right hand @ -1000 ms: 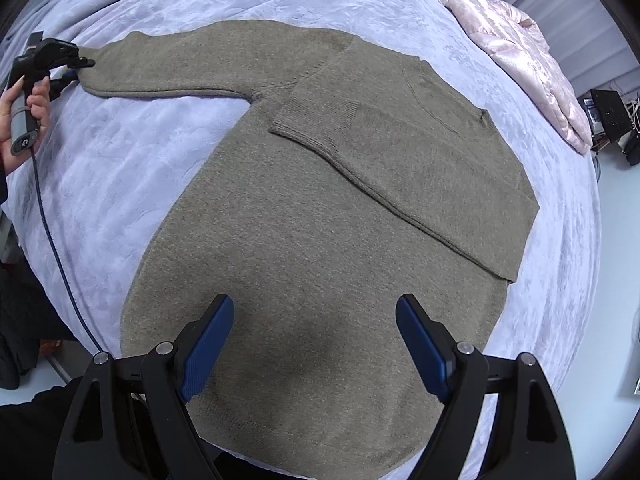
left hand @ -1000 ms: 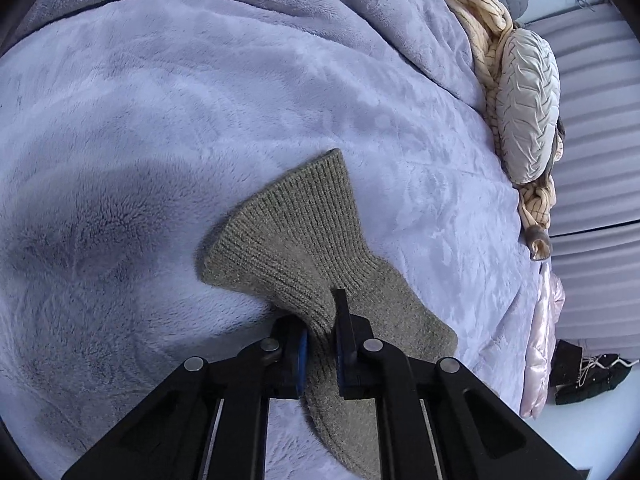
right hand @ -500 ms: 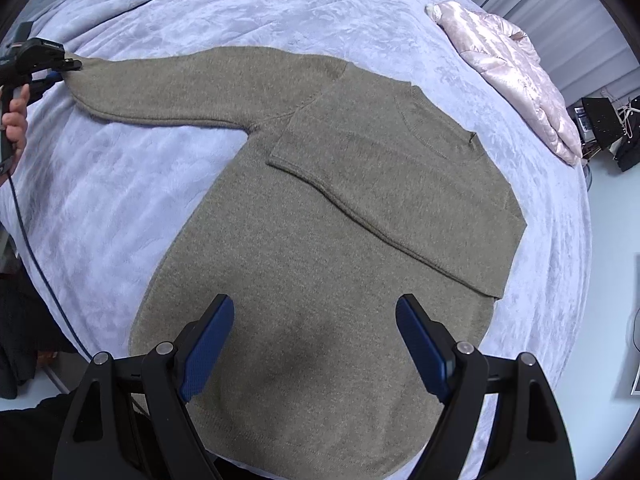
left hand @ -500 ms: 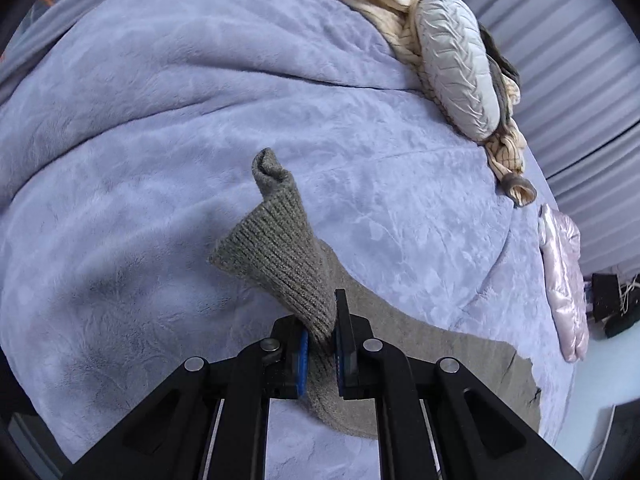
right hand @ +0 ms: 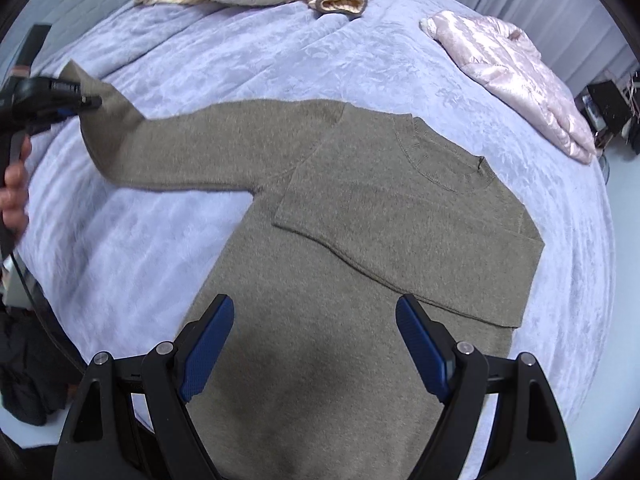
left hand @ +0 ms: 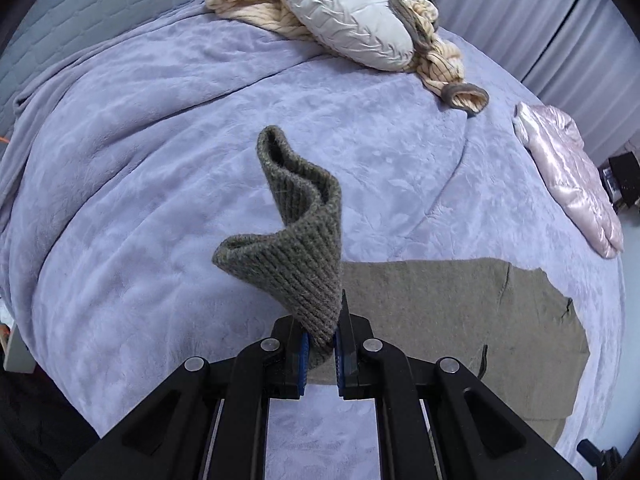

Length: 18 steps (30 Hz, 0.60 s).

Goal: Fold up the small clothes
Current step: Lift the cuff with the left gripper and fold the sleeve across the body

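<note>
An olive knit sweater (right hand: 340,280) lies flat on a lavender blanket (right hand: 132,264). Its right sleeve is folded across the chest. Its left sleeve (right hand: 208,152) stretches out to the left. My left gripper (left hand: 321,354) is shut on the ribbed cuff (left hand: 300,240) of that sleeve and holds it lifted off the blanket; it also shows in the right wrist view (right hand: 86,102). The sweater body shows behind the cuff in the left wrist view (left hand: 460,312). My right gripper (right hand: 316,344) is open and empty, hovering above the sweater's lower body.
A pink puffy jacket (right hand: 516,76) lies at the bed's right edge. A white cushion (left hand: 348,12) and cream striped clothes (left hand: 256,4) are piled at the head of the bed. Dark items lie on the floor at the left (right hand: 24,376).
My left gripper has lifted the sleeve cuff off the blanket and swung it up toward the sweater body. My right gripper stays open, raised slightly over the sweater.
</note>
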Tool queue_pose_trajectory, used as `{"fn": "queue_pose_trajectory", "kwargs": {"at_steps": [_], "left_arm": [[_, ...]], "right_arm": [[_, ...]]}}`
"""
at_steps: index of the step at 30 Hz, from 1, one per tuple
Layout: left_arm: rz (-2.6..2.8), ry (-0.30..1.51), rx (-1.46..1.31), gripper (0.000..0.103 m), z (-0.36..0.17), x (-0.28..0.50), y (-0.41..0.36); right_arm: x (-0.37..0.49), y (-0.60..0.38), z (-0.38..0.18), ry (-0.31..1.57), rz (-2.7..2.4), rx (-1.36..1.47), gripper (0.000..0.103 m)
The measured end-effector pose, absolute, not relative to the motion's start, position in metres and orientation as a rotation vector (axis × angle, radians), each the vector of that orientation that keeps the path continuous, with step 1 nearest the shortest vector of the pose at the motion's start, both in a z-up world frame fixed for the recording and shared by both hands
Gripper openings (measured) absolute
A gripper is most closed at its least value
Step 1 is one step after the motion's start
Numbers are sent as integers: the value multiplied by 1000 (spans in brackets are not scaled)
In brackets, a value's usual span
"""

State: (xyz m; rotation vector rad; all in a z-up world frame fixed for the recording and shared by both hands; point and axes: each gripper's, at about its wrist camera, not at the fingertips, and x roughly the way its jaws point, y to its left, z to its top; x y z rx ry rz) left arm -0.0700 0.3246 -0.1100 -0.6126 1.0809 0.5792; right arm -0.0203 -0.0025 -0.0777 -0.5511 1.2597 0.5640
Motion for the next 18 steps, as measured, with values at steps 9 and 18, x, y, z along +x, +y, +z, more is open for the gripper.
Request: {"fn": "queue_pose_trajectory", "kwargs": {"at_steps": [9, 18], "left_arm": [[517, 1129, -520, 11, -93, -41, 265], [448, 1142, -454, 11, -78, -17, 212]], "right_arm": [[15, -27, -72, 1284, 516, -398, 86], [32, -46, -65, 1258, 522, -340, 86]]}}
